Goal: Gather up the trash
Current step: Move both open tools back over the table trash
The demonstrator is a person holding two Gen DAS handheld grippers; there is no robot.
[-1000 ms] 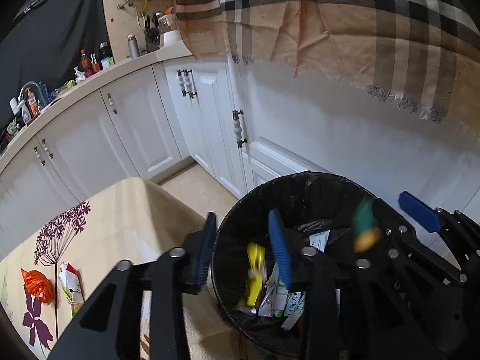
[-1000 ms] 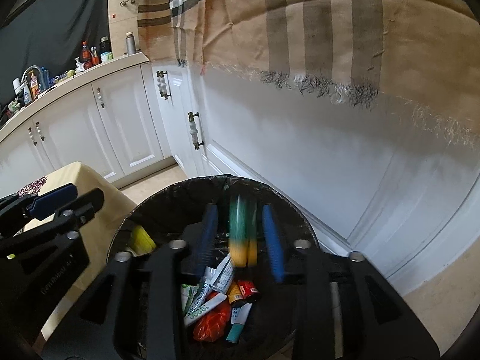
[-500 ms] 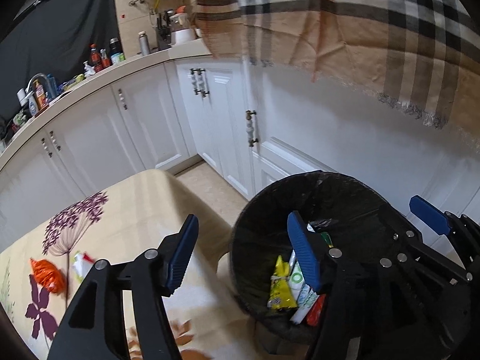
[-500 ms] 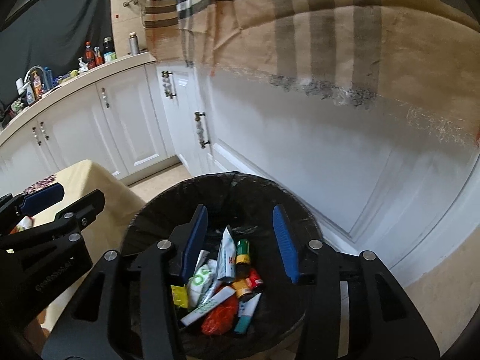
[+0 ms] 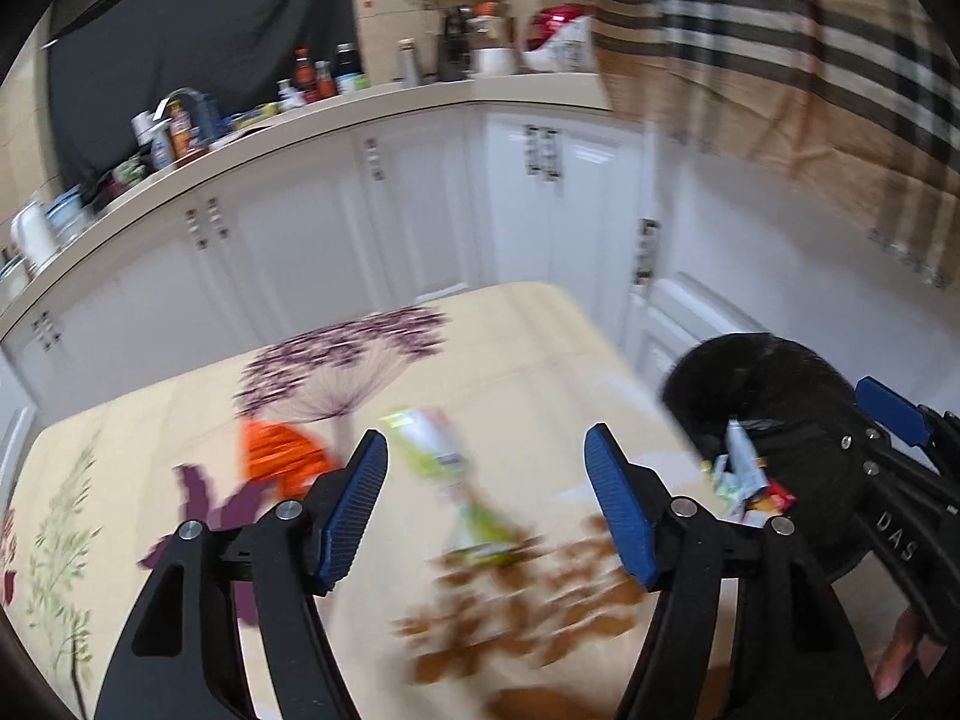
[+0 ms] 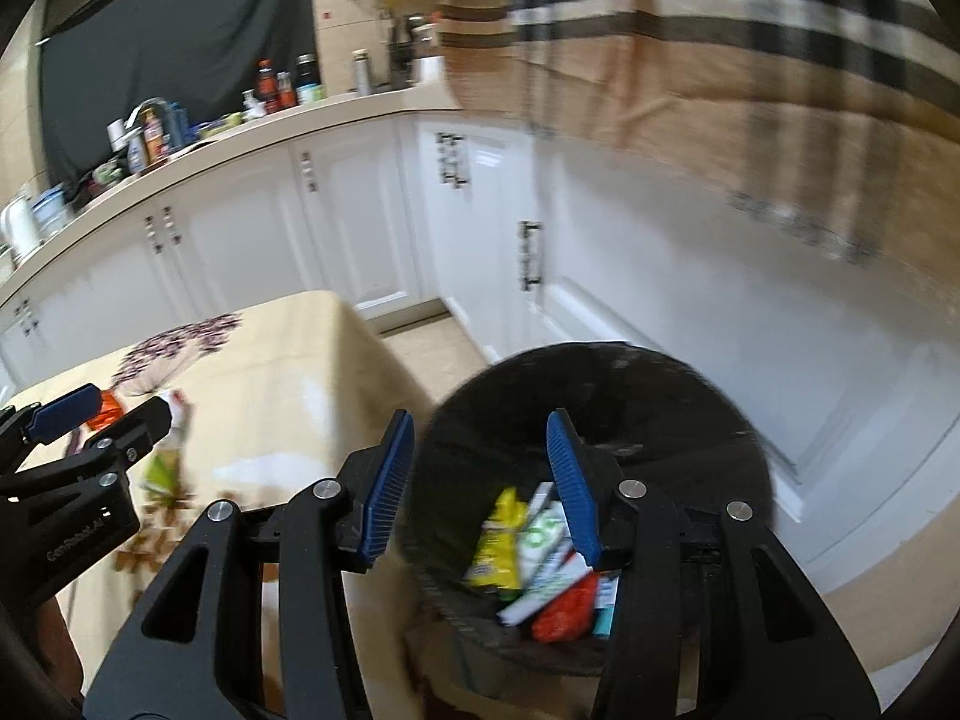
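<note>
1. While the table (image 5: 540, 348) with its flowered cloth fills the left wrist view, a fetching step is judged to be in hand, with litter yet to be gathered.
2. Beside the table's edge the black bin (image 6: 600, 396) is seen, already holding several wrappers.
3. Over the cloth the left gripper (image 5: 486, 510) is carried, its jaws opening with nothing between them; the right gripper (image 6: 480, 480) is released and empty above the bin.
4. Next, the green wrapper (image 5: 432, 444) or orange wrapper (image 5: 276, 456) must be straddled and pinched.
</note>
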